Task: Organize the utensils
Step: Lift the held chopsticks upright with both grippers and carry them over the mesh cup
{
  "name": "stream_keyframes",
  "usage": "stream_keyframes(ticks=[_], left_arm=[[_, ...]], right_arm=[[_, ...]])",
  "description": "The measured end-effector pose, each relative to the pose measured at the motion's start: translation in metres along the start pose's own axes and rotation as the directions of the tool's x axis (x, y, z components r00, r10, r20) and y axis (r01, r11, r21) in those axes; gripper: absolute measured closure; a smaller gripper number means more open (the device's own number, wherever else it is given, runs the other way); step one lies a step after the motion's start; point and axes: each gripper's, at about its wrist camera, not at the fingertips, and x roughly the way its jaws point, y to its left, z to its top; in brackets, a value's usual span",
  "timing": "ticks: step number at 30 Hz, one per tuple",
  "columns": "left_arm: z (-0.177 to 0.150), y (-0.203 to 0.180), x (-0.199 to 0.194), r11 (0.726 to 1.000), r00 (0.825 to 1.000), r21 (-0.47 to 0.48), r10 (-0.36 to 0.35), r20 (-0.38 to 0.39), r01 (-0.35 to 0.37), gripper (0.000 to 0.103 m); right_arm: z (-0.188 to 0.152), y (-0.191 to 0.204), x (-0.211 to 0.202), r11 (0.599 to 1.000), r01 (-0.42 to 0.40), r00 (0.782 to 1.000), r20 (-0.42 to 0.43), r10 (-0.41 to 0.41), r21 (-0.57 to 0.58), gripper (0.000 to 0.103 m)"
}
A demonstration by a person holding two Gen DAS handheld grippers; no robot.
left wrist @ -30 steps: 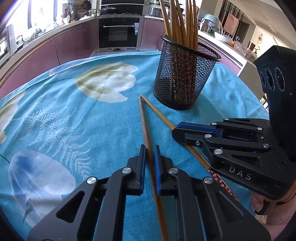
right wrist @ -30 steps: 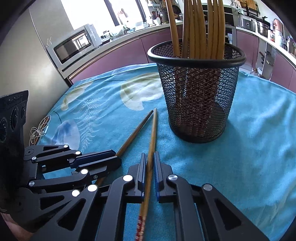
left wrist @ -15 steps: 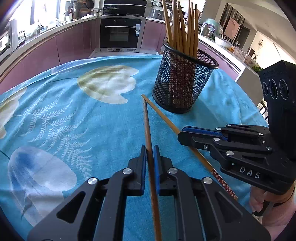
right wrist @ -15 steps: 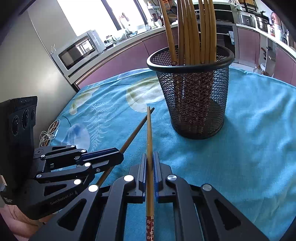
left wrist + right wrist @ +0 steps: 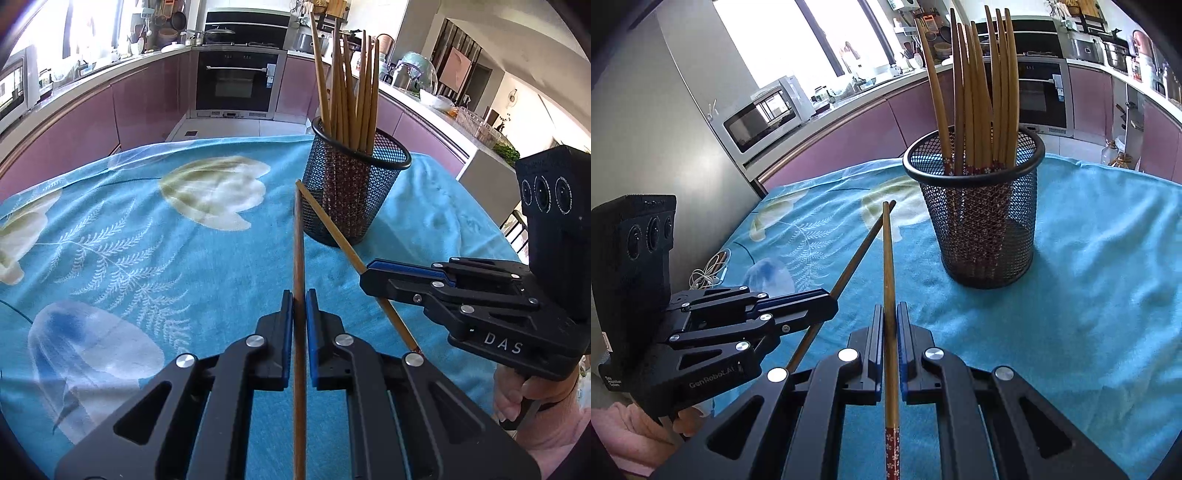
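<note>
Each gripper pinches one chopstick – left gripper [image 5: 299,295] a darker chopstick [image 5: 298,251], right gripper [image 5: 890,310] a lighter chopstick [image 5: 888,258]. Tips meet just beside the mesh cup [image 5: 979,221] holding about ten more; open tablecloth [image 5: 129,240] lies leftward.

Blue tablecloth [image 5: 110,229] with pale flower and fern print covers table; oven [image 5: 238,83] built into pink cabinets [image 5: 74,129] behind, pots on hob above; microwave [image 5: 762,118] on counter at left in right wrist view, beside grey fridge [image 5: 646,122]; bright window [image 5: 768,33] above counter; coiled white cord [image 5: 707,271] lies beyond cloth's left edge; clutter of bowls and jars on right-hand counter [image 5: 443,107].
</note>
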Motion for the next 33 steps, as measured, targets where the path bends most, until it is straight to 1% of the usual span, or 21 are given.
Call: stream_keyframes(ticks=[9, 15, 20, 33], left_arm=[[0.005, -0.002, -0.02, 1.0, 0.999, 0.004, -0.025, 0.047, 0.025, 0.095], [0.01, -0.002, -0.034, 0.998, 0.996, 0.006, -0.056, 0.075, 0.056, 0.095], [0.015, -0.003, -0.046, 0.995, 0.99, 0.001, -0.102, 0.098, 0.103, 0.095], [0.027, -0.002, -0.074, 0.986, 0.972, -0.005, -0.164, 0.171, 0.167, 0.095]], right_arm=[[0.006, 0.0, -0.018, 1.0, -0.013, 0.999, 0.053, 0.013, 0.0, 0.097], [0.01, -0.002, -0.034, 1.0, -0.013, 0.995, 0.099, 0.013, 0.002, 0.097], [0.014, -0.004, -0.046, 1.0, -0.02, 0.989, 0.144, 0.019, 0.006, 0.097], [0.027, -0.009, -0.075, 1.0, -0.018, 0.971, 0.239, 0.018, -0.002, 0.097]])
